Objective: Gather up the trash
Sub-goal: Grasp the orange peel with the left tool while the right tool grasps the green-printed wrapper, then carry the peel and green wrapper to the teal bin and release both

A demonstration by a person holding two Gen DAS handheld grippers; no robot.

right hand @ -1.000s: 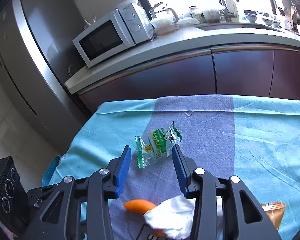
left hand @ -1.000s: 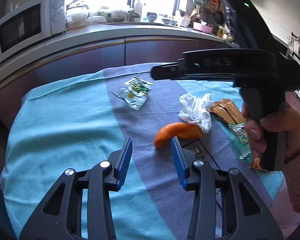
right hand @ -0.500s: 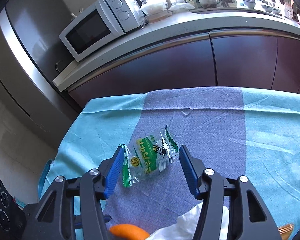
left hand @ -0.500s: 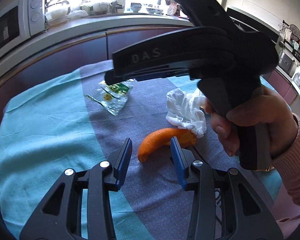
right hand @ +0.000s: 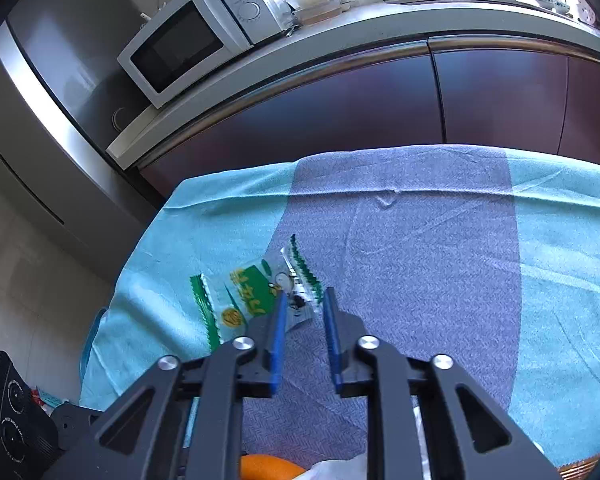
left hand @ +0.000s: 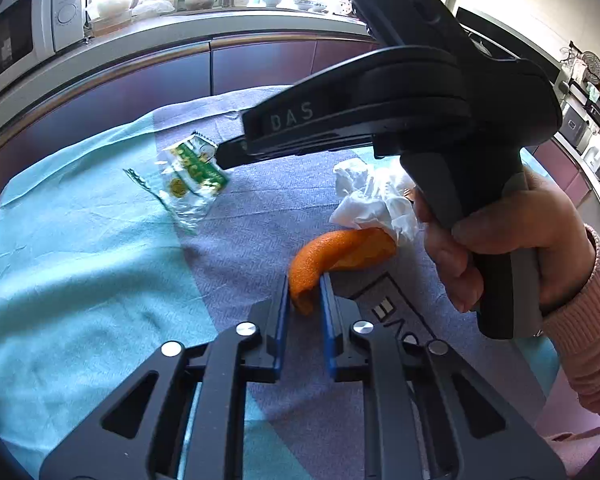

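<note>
The left gripper (left hand: 304, 286) has just been closing its jaws, and they now pinch the near tip of the orange peel (left hand: 340, 254), which lies on the grey-blue middle stripe of the tablecloth (left hand: 80, 280) that covers the counter. The blue pads (left hand: 283, 312) stand close together, one on each side of the peel's narrow end. Just beyond the peel, touching its far end, sits a crumpled white tissue (left hand: 374, 200).

The right gripper (right hand: 305, 300) has likewise just been closing its jaws, and they nip the right-hand end of the green-printed clear snack wrapper (right hand: 252, 296), which lies where the teal and grey-blue bands of the cloth meet, left of and farther away than the peel. In the left wrist view this gripper's black body (left hand: 380, 112) reaches across above the tissue, its tip at the wrapper (left hand: 188, 176), with a hand (left hand: 512, 248) in a pink knit sleeve (left hand: 592, 320) round its grip.

Past the tablecloth's far edge stand dark purple cabinet doors (right hand: 340, 112) under a pale worktop, with a white microwave (right hand: 196, 36) on it, to the left.
</note>
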